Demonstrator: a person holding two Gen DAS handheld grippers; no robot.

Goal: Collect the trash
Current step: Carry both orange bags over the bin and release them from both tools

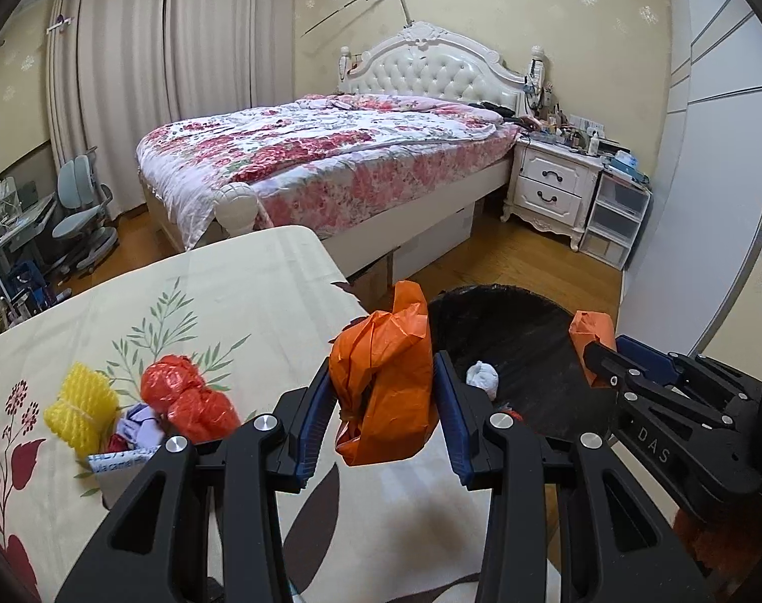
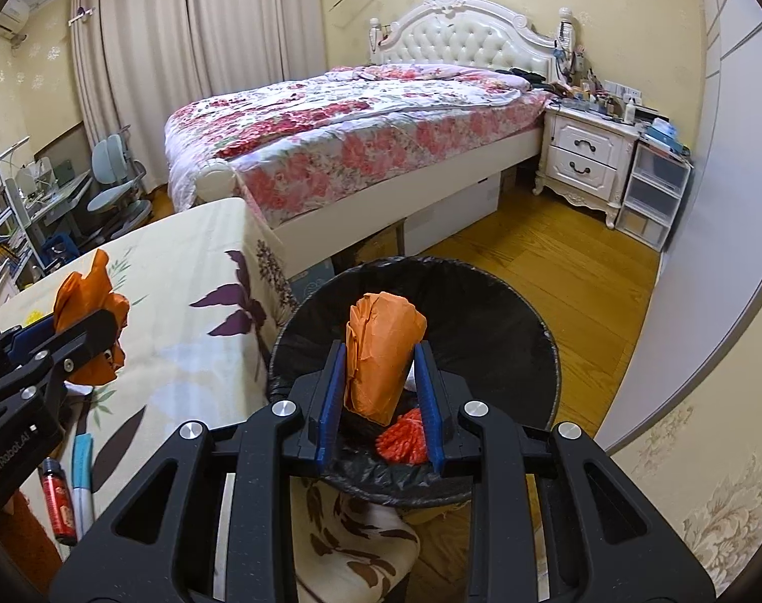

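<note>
Bedroom with a floral-clothed table (image 1: 230, 301) and black-lined bin (image 2: 506, 311): light, crushable orange plastic bags are pinched mid-bulk, one by the left gripper (image 1: 383, 402) over the table edge, one by the right gripper (image 2: 381, 397) above the bin.

**Orange bag clamped at the bench edge**

The left hand-held gripper (image 1: 383, 414) pinches a crumpled orange bag (image 1: 381, 387) above the bench (image 1: 220, 291) edge. Beside it stands a black-lined bin (image 1: 511, 331) holding a white wad (image 1: 483, 378). On the bench lie red bags (image 1: 187, 397) and yellow foam netting (image 1: 82, 409).
</note>
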